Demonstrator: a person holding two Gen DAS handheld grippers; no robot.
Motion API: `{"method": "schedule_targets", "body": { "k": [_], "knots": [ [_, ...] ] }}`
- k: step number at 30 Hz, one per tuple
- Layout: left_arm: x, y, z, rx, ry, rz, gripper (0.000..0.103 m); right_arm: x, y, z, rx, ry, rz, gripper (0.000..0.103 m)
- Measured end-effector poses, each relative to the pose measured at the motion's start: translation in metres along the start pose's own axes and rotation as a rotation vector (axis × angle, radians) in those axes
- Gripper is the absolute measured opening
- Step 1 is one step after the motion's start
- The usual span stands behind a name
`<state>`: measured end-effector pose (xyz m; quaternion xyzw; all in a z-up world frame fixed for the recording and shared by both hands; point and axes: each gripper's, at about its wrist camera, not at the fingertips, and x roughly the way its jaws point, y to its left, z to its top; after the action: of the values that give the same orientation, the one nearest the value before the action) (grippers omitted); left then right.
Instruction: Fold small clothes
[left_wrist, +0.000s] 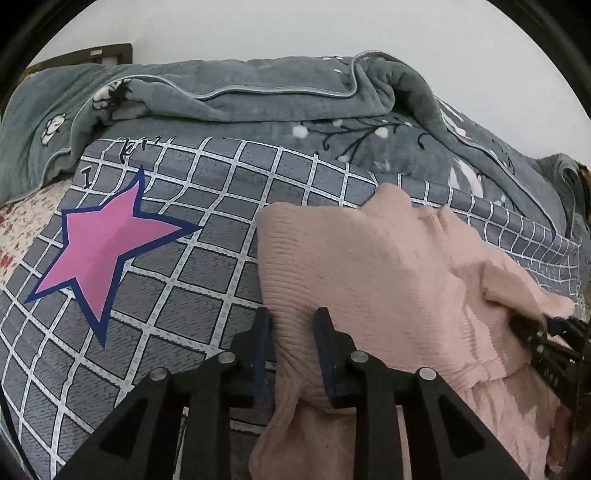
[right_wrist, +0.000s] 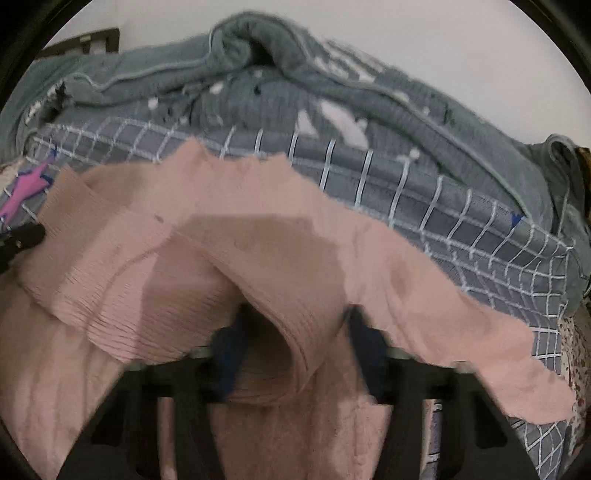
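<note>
A small pink ribbed knit garment (left_wrist: 369, 266) lies on a grey checked bedsheet (left_wrist: 177, 295). My left gripper (left_wrist: 293, 321) is shut on the garment's left edge, with a bunched fold between its fingers. In the right wrist view the same garment (right_wrist: 258, 240) drapes over my right gripper (right_wrist: 295, 325), whose fingers pinch a rolled fold of it; the fingertips are partly hidden by cloth. The right gripper also shows at the right edge of the left wrist view (left_wrist: 546, 332), and the left gripper's tip shows at the left edge of the right wrist view (right_wrist: 26, 236).
A pink star with a blue outline (left_wrist: 103, 243) is printed on the sheet left of the garment. A rumpled grey-green blanket (left_wrist: 258, 99) lies along the far side of the bed. A white wall (left_wrist: 295, 26) stands behind.
</note>
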<state>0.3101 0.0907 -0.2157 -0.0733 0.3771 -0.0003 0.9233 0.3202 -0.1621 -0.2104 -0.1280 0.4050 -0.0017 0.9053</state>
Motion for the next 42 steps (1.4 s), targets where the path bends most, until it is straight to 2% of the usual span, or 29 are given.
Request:
{"method": "schedule_targets", "body": {
  "k": [1,2,4,6,7,8,9,13,17,20,21,24,25,29,34,36,39,42],
  "knots": [
    [0.0,-0.001,0.0,0.005,-0.002,0.002,0.024,0.001,-0.004,-0.001,0.013,0.005,0.004,0.007],
    [0.001,-0.002,0.0,0.007,-0.002,0.005,0.024,0.0,-0.009,-0.002,0.039,-0.001,0.009,0.007],
    [0.002,-0.003,0.001,0.014,0.001,0.001,0.027,-0.012,-0.033,-0.002,0.134,-0.039,0.074,0.007],
    [0.002,-0.004,0.001,0.016,0.001,0.004,0.028,-0.021,-0.056,-0.008,0.193,-0.058,0.081,0.009],
    [0.002,-0.004,0.0,0.016,0.003,0.002,0.029,-0.023,-0.062,-0.012,0.196,-0.056,0.064,0.014],
    [0.003,-0.003,0.0,0.013,0.007,0.003,0.029,-0.024,-0.067,-0.015,0.197,-0.05,0.05,0.023],
    [0.003,-0.003,0.0,0.01,0.009,0.005,0.032,-0.024,-0.074,-0.02,0.211,-0.042,0.042,0.026],
    [0.006,0.002,0.0,-0.009,0.022,0.003,0.053,-0.028,-0.098,-0.033,0.283,-0.034,0.051,0.03],
    [0.008,0.004,0.0,-0.027,0.031,-0.003,0.053,-0.035,-0.113,-0.041,0.276,-0.052,0.002,0.031],
    [0.01,0.002,0.0,-0.026,0.038,0.014,0.053,-0.035,-0.124,-0.052,0.286,-0.039,0.01,0.031],
    [0.009,0.0,0.0,-0.019,0.036,0.025,0.052,-0.035,-0.129,-0.055,0.295,-0.033,0.014,0.031],
    [0.009,-0.007,0.0,0.027,0.028,0.011,0.018,-0.041,-0.139,-0.064,0.324,-0.042,0.025,0.031],
    [0.005,-0.01,0.0,0.036,0.002,0.033,0.013,-0.043,-0.14,-0.065,0.322,-0.048,0.03,0.032],
    [-0.007,0.001,0.003,-0.024,-0.068,0.047,0.011,-0.047,-0.134,-0.069,0.277,-0.068,0.019,0.035],
    [0.002,0.013,0.004,-0.072,-0.022,0.042,0.01,-0.051,-0.133,-0.072,0.249,-0.076,0.025,0.039],
    [0.002,0.011,0.003,-0.067,-0.018,0.057,0.015,-0.053,-0.137,-0.073,0.258,-0.08,0.024,0.044],
    [0.005,0.01,0.002,-0.066,-0.006,0.105,0.036,-0.059,-0.147,-0.075,0.27,-0.093,0.006,0.05],
    [0.004,0.012,0.001,-0.075,-0.005,0.101,0.061,-0.069,-0.164,-0.077,0.286,-0.12,-0.025,0.056]
  ]
}}
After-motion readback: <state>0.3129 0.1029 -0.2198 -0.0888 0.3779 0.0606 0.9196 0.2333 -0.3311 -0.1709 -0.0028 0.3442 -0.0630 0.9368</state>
